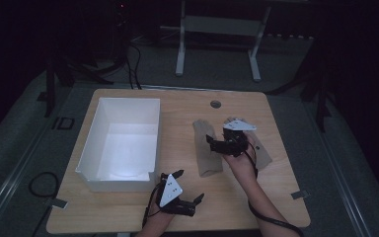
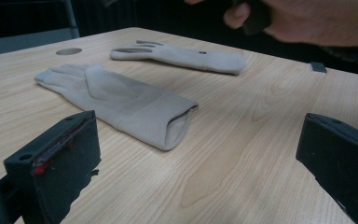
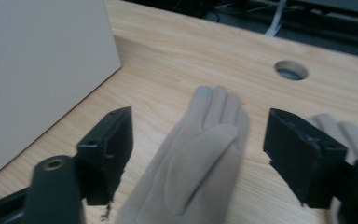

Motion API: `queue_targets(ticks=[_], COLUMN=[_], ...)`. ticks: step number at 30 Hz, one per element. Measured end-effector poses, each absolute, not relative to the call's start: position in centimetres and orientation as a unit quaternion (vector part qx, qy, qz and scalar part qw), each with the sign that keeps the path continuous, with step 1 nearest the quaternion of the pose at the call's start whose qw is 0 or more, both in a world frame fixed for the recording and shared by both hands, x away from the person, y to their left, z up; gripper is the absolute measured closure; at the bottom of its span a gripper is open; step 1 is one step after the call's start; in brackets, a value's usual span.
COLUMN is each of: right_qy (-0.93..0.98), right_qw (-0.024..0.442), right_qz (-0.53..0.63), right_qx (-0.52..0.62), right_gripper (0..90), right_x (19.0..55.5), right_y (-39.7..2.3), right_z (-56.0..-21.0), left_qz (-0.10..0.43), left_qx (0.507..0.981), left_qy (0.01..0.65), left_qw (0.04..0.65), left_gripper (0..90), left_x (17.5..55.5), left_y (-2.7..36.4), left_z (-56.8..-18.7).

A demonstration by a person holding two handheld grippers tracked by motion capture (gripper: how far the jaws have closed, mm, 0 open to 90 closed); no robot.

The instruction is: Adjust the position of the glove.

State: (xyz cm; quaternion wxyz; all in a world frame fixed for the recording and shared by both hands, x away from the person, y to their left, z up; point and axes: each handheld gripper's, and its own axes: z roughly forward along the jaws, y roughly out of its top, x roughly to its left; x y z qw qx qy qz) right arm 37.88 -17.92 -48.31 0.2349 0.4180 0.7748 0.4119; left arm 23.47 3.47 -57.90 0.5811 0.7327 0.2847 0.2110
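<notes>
While right tongs point(image 1: 216, 143) straddle near glove point(image 1: 206, 148) | white box point(image 1: 122, 143) left

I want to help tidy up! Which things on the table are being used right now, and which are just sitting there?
Being used:
- near glove, between the open fingers of the right gripper, not gripped yet
- far glove, its pair
- white box, probably where they go

Just sitting there:
- left gripper, waiting, open
- round hole in the table
</notes>
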Motion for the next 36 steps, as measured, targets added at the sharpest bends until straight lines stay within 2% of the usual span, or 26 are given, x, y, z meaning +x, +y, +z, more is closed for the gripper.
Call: queue_targets(ticks=[10, 18, 20, 26, 31, 33, 36], right_qy=[0.783, 0.797, 0.799, 0.804, 0.807, 0.806, 0.806], right_qw=[0.223, 0.214, 0.210, 0.200, 0.216, 0.216, 0.213], right_qz=[0.381, 0.344, 0.339, 0.326, 0.323, 0.323, 0.322], right_qx=[0.439, 0.448, 0.451, 0.456, 0.445, 0.446, 0.448], right_gripper=[29.7, 37.8, 42.1, 46.2, 58.1, 69.6, 77.2], right_x=[39.9, 40.9, 41.1, 41.4, 41.1, 41.0, 41.0], right_y=[-16.7, -16.5, -16.5, -16.6, -16.4, -16.3, -16.2], right_z=[-51.2, -53.8, -54.4, -56.3, -56.5, -56.4, -56.3], left_qz=[0.209, 0.213, 0.212, 0.211, 0.210, 0.210, 0.209], left_qx=[0.732, 0.733, 0.733, 0.734, 0.734, 0.734, 0.734], left_qy=[0.285, 0.283, 0.283, 0.283, 0.284, 0.284, 0.284], left_qw=[0.582, 0.581, 0.581, 0.580, 0.581, 0.580, 0.580], left_gripper=[0.0, 0.1, 0.0, 0.1, 0.1, 0.1, 0.1], left_x=[23.5, 23.4, 23.4, 23.4, 23.4, 23.4, 23.4], left_y=[3.4, 3.3, 3.3, 3.4, 3.4, 3.4, 3.4], left_z=[-57.9, -57.9, -57.9, -57.9, -57.9, -57.9, -57.9])
